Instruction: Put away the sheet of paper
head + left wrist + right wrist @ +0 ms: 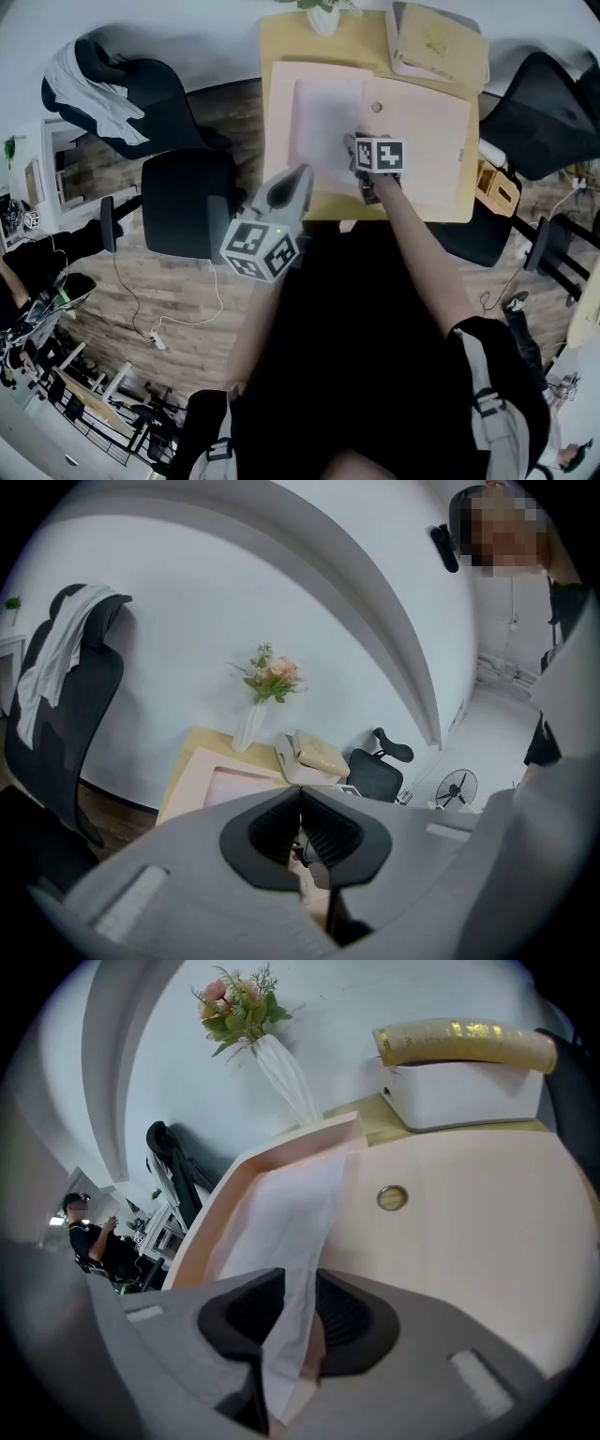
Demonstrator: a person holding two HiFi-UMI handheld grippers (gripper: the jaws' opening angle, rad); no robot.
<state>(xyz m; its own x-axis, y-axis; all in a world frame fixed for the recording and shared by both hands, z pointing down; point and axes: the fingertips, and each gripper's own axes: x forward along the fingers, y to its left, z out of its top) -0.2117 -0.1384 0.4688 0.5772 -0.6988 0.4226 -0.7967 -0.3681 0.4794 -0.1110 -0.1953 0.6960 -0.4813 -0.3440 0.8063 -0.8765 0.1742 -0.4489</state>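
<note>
The white sheet of paper (323, 131) lies in the open pink folder (422, 141) on the wooden desk (281, 37). Its near edge curls up and runs between the jaws of my right gripper (356, 146) at the folder's front. In the right gripper view the sheet (291, 1204) lies against the left pad, with a narrow gap beside it; the right gripper (295, 1312) stands slightly open. The folder's flap (469, 1213) carries a brass snap (392, 1197). My left gripper (302, 174) hangs off the desk's front left corner, shut and empty, also shown from its own camera (301, 832).
A white box with a tan lid (436, 42) and a vase of flowers (281, 1063) stand at the desk's back. A black chair (183, 202) is left of the desk, another chair (539, 103) to the right. A person stands far off.
</note>
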